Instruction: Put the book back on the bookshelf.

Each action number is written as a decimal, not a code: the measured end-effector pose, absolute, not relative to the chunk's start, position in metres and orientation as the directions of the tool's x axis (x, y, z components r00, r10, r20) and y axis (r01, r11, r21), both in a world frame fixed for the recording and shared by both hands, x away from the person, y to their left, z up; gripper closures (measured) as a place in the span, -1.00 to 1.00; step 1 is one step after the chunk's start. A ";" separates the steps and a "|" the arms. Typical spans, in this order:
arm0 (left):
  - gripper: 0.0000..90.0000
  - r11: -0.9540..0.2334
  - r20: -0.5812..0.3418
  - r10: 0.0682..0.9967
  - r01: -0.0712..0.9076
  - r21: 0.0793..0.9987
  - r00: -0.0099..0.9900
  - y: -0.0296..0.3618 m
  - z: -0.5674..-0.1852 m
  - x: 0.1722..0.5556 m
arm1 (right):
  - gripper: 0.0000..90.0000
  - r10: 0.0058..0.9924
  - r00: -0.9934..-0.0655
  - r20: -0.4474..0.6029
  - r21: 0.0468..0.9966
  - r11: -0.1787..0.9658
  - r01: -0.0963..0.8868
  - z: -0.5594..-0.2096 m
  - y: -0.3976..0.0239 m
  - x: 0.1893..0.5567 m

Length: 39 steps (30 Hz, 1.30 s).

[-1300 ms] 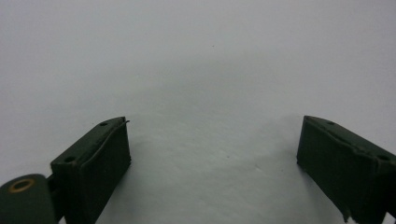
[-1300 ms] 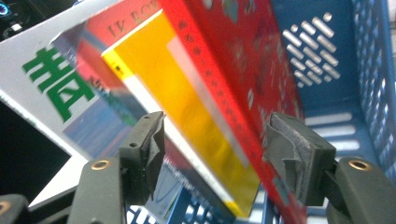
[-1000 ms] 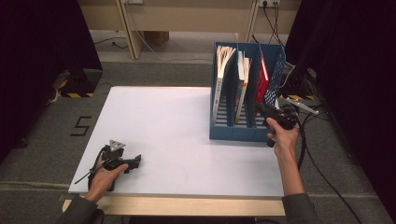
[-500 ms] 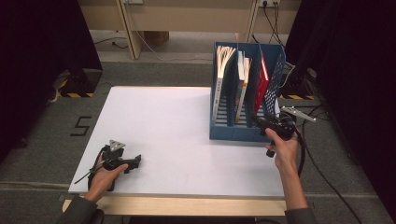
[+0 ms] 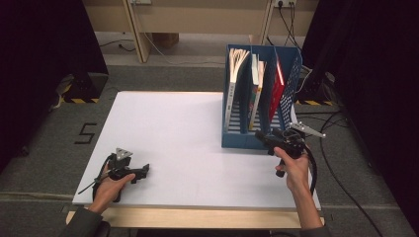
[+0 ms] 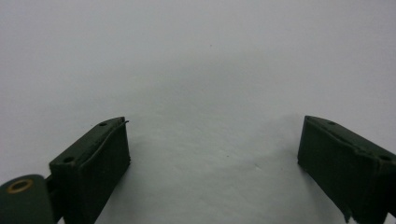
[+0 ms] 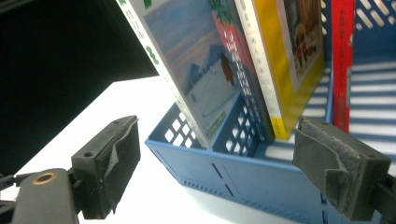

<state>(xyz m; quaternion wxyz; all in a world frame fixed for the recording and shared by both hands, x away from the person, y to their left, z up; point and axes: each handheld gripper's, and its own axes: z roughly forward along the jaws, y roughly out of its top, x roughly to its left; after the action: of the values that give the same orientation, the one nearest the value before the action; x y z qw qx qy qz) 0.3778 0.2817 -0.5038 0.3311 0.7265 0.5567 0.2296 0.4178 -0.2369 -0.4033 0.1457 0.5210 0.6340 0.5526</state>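
Your right gripper (image 5: 264, 136) sits just before the blue rack (image 5: 247, 140), jaws just opened wide, nothing between them. Your left gripper (image 5: 141, 170) rests on the counter (image 5: 188, 128) well left of the rack, jaws apart and empty.

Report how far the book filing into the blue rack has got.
Done: three books stand in the blue slotted plastic file rack, including the red book at its right. In hand: nothing; the right gripper, jaws just opened, hangs empty before the rack. Left gripper rests open on the white table.
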 end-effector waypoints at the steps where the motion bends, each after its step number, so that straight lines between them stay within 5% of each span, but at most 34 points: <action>1: -0.83 -0.161 -0.035 0.961 0.657 0.737 0.275 0.282 -0.504 0.378 | -0.65 0.824 -0.405 0.397 0.846 -0.157 0.510 -0.404 -0.236 0.417; 39: -0.83 -0.163 -0.034 0.960 0.656 0.737 0.278 0.282 -0.504 0.378 | -0.63 0.830 -0.445 0.336 0.809 -0.013 0.587 -0.449 -0.214 0.378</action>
<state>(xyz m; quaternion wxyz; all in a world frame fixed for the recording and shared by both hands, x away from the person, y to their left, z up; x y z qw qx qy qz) 0.3776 0.2818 -0.5039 0.3316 0.7273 0.5554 0.2296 0.3784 -0.2136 -0.4487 0.1230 0.5123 0.6917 0.4939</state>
